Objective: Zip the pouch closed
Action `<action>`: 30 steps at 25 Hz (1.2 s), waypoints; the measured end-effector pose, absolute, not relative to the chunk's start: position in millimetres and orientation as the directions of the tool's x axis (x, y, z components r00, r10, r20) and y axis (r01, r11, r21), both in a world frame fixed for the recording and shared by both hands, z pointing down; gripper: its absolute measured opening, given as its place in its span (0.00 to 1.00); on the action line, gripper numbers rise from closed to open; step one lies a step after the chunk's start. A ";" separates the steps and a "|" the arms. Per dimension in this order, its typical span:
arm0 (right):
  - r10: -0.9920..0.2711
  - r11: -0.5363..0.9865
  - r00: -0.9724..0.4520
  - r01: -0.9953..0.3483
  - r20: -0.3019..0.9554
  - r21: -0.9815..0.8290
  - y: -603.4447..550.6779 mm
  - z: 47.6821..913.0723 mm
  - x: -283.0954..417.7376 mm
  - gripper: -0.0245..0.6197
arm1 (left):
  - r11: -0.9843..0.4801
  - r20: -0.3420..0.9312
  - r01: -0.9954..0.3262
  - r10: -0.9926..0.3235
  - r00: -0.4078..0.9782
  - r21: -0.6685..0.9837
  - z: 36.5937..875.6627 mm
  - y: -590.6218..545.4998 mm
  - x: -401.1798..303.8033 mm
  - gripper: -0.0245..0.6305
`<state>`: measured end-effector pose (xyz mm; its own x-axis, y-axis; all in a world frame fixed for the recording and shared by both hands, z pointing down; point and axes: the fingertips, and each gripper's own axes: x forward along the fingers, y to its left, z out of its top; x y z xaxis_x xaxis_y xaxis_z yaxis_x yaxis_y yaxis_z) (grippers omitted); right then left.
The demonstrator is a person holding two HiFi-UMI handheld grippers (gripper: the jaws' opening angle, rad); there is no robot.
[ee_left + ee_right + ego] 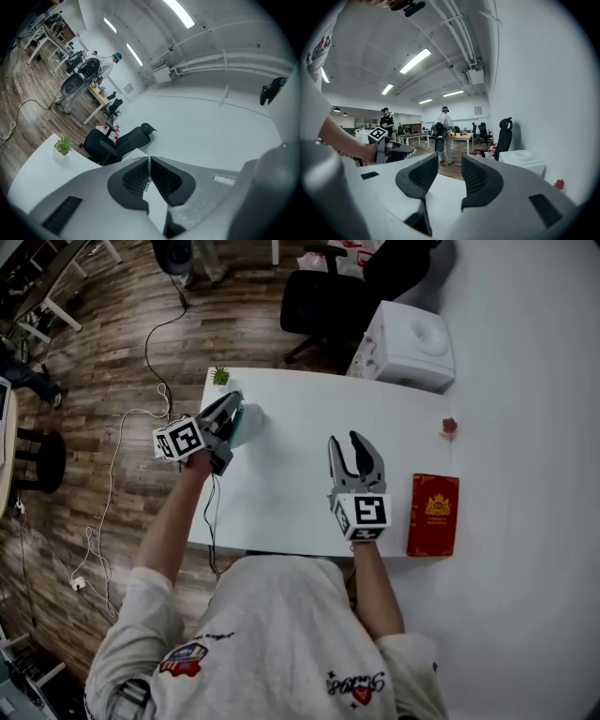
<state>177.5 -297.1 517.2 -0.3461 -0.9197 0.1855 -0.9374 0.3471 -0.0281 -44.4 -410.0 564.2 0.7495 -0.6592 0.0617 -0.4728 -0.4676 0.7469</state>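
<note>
In the head view my left gripper [232, 402] is raised over the left end of the white table [281, 502], and a pale, teal-tinted pouch [247, 423] hangs at its tips. In the left gripper view the jaws [149, 161] are pressed together, with only a thin greenish edge [147, 184] showing in the seam. My right gripper [345, 442] hovers over the table's middle, well apart from the pouch. It stands open [449, 161], with nothing between the pads. The right gripper view also shows the left gripper [393, 150] at the left.
A red booklet [433, 514] lies at the table's right end, with a small red flower [449, 426] beyond it. A potted plant [220, 376] stands on the far left corner. Behind the table are a white appliance [410, 345] and a black office chair [323, 306]. Cables trail across the floor at the left.
</note>
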 end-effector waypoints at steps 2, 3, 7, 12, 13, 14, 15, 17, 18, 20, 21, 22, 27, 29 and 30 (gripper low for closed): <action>-0.922 0.349 -0.347 -0.937 0.171 -0.017 -290.9 506.1 169.0 0.26 | -0.490 0.028 -0.457 -0.659 0.752 0.742 547.8 -403.9 -54.1 0.06; -0.923 0.351 -0.348 -0.936 0.162 -0.011 -287.3 501.3 164.9 0.26 | -0.501 0.014 -0.452 -0.659 0.752 0.738 539.3 -400.3 -59.1 0.06; -0.922 0.375 -0.367 -0.926 0.124 0.045 -277.1 476.8 145.3 0.26 | -0.591 -0.084 -0.403 -0.627 0.775 0.699 491.0 -388.4 -69.4 0.06; -0.909 0.416 -0.410 -0.896 0.070 0.153 -269.2 439.3 118.1 0.26 | -0.688 -0.170 -0.371 -0.582 0.795 0.623 426.2 -374.6 -81.8 0.06; -0.909 0.417 -0.413 -0.893 0.059 0.169 -267.5 433.5 114.4 0.26 | -0.698 -0.178 -0.375 -0.581 0.794 0.611 416.8 -371.6 -86.6 0.06; -0.908 0.417 -0.416 -0.890 0.048 0.184 -265.6 428.7 110.7 0.26 | -0.704 -0.183 -0.379 -0.583 0.792 0.600 409.0 -368.6 -92.1 0.06; -0.907 0.417 -0.419 -0.887 0.037 0.195 -263.6 424.4 106.8 0.26 | -0.711 -0.190 -0.383 -0.583 0.790 0.590 401.7 -365.6 -97.8 0.06; -0.906 0.417 -0.423 -0.886 0.018 0.201 -259.2 416.0 98.1 0.27 | -0.724 -0.201 -0.390 -0.582 0.788 0.569 389.0 -361.0 -109.4 0.06; -0.906 0.417 -0.424 -0.887 0.009 0.197 -256.1 412.6 93.7 0.27 | -0.723 -0.197 -0.400 -0.588 0.784 0.564 385.9 -359.7 -115.8 0.06; -0.906 0.416 -0.424 -0.887 0.008 0.201 -248.9 409.9 87.2 0.27 | -0.718 -0.193 -0.419 -0.602 0.775 0.556 382.1 -356.9 -124.7 0.06; -0.906 0.416 -0.423 -0.884 0.014 0.212 -246.1 410.1 85.4 0.27 | -0.714 -0.190 -0.430 -0.610 0.769 0.552 381.3 -355.9 -126.9 0.06; -0.906 0.416 -0.423 -0.881 0.020 0.223 -244.2 410.1 83.7 0.27 | -0.712 -0.186 -0.440 -0.616 0.766 0.547 380.9 -355.0 -127.7 0.06; -0.903 0.422 -0.429 -0.872 0.030 0.250 -240.6 405.0 78.6 0.24 | -0.713 -0.175 -0.447 -0.615 0.769 0.540 381.8 -349.0 -130.2 0.06; -0.896 0.432 -0.443 -0.866 0.015 0.251 -239.0 398.9 72.7 0.24 | -0.715 -0.190 -0.431 -0.610 0.769 0.551 378.1 -345.3 -131.0 0.06; -0.894 0.436 -0.449 -0.863 0.010 0.255 -238.5 396.4 69.3 0.24 | -0.719 -0.197 -0.424 -0.606 0.770 0.551 375.5 -343.4 -131.1 0.06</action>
<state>69.3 -238.5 396.4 -0.4487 -0.8936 0.0105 -0.8628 0.4363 0.2552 -131.1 -343.4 375.5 0.7704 -0.6062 -0.1974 -0.4241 -0.7185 0.5512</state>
